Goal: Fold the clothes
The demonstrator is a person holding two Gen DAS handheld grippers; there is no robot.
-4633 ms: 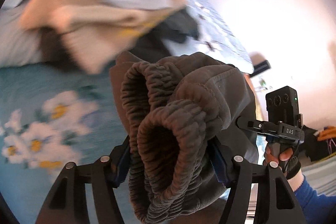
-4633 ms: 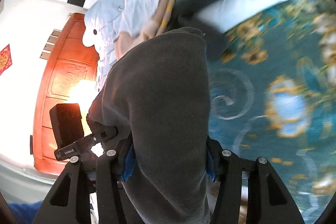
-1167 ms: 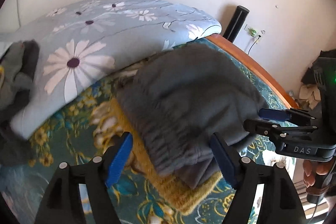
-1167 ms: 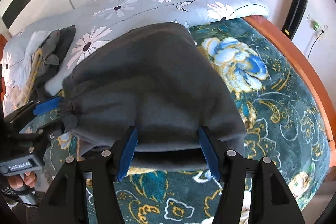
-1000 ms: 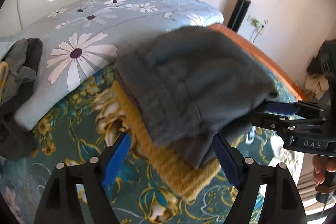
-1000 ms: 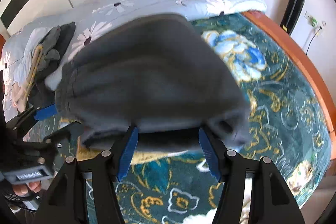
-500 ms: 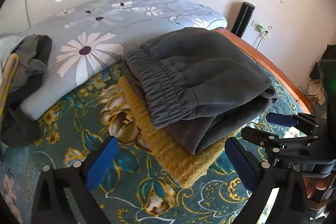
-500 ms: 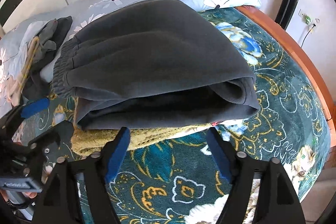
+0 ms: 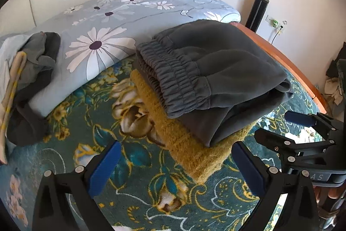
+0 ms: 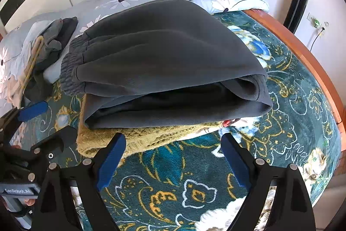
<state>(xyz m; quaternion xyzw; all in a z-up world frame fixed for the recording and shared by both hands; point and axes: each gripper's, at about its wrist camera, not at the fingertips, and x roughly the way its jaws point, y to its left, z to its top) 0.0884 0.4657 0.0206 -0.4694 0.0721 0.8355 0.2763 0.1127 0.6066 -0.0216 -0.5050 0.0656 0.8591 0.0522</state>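
Observation:
Folded dark grey sweatpants [image 9: 216, 75] [image 10: 164, 62] lie on top of a folded mustard-yellow garment [image 9: 190, 144] [image 10: 138, 138] on the teal floral bedspread [image 9: 129, 166]. My left gripper [image 9: 175, 168] is open and empty, just in front of the stack. My right gripper [image 10: 173, 155] is open and empty, close to the stack's near edge. Each gripper also shows in the other's view, the right one [image 9: 287, 129] and the left one [image 10: 52, 125], both with jaws apart.
A pale blue daisy-print duvet [image 9: 112, 23] lies behind the stack. A heap of unfolded clothes [image 9: 28, 79] [image 10: 43, 51] sits at the left. The orange wooden bed edge [image 9: 289, 66] runs along the right, with a black speaker [image 9: 257, 12] by the wall.
Both grippers carried the grey sweatpants to the yellow garment, laid them on top, opened and drew back from the stack.

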